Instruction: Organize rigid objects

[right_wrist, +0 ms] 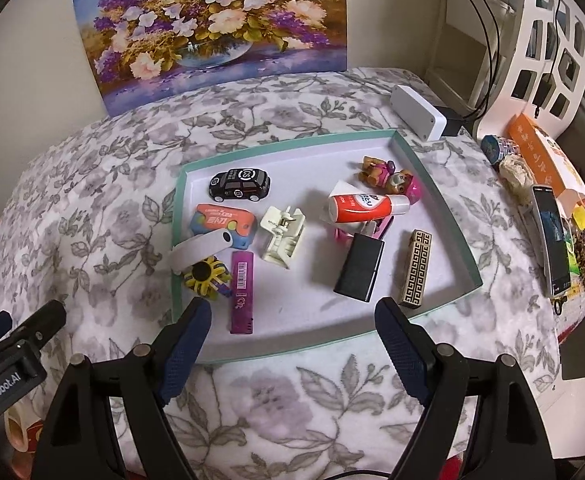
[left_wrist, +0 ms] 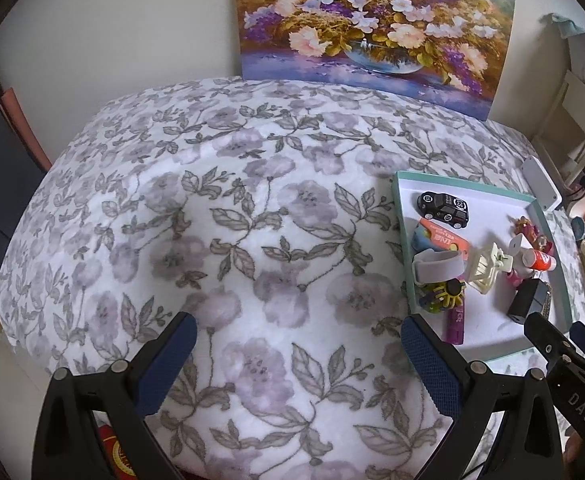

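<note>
Left gripper (left_wrist: 296, 344): jaws spread, empty, over bare cloth (left_wrist: 220, 208) left of the tray (right_wrist: 444, 216).
Right gripper (right_wrist: 292, 320): jaws spread, empty, at the tray's near rim.
Objects: car (right_wrist: 239, 185), clip (right_wrist: 283, 237), black block (right_wrist: 359, 267), lighter (right_wrist: 241, 292) all lie inside the tray.
Risk: items crowd the tray's left side; a wide jaw may nudge neighbours.
Room: the tray's near-centre floor and the cloth to its left are open.
</note>
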`<action>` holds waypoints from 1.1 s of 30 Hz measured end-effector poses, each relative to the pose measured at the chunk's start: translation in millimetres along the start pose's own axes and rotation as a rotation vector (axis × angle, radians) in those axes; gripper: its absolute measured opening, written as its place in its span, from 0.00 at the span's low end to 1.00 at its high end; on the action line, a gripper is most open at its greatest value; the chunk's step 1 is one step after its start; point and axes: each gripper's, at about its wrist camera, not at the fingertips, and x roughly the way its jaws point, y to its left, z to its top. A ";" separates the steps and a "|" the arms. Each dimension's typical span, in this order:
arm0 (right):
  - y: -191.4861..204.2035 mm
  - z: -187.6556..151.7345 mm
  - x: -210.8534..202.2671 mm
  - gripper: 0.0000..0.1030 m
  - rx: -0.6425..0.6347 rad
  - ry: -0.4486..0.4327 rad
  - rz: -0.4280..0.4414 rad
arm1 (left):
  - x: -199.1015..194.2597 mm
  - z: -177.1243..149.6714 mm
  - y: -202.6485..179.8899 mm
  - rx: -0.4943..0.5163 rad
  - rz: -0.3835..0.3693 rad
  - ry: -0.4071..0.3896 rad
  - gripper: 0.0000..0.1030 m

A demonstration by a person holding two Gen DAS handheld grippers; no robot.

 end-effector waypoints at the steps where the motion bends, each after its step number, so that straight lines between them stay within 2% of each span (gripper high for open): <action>1: 0.3 -0.2 0.6 0.82 -0.002 0.002 0.004 | 0.0 0.0 0.6 0.002 -0.001 0.000 1.00; 18: 14.6 -1.4 4.0 0.82 -0.041 0.004 0.017 | 5.6 2.7 8.1 -0.021 0.015 0.011 1.00; 33: 24.8 -5.2 13.7 0.82 -0.094 0.038 -0.010 | 6.7 4.7 11.3 -0.025 0.023 0.009 1.00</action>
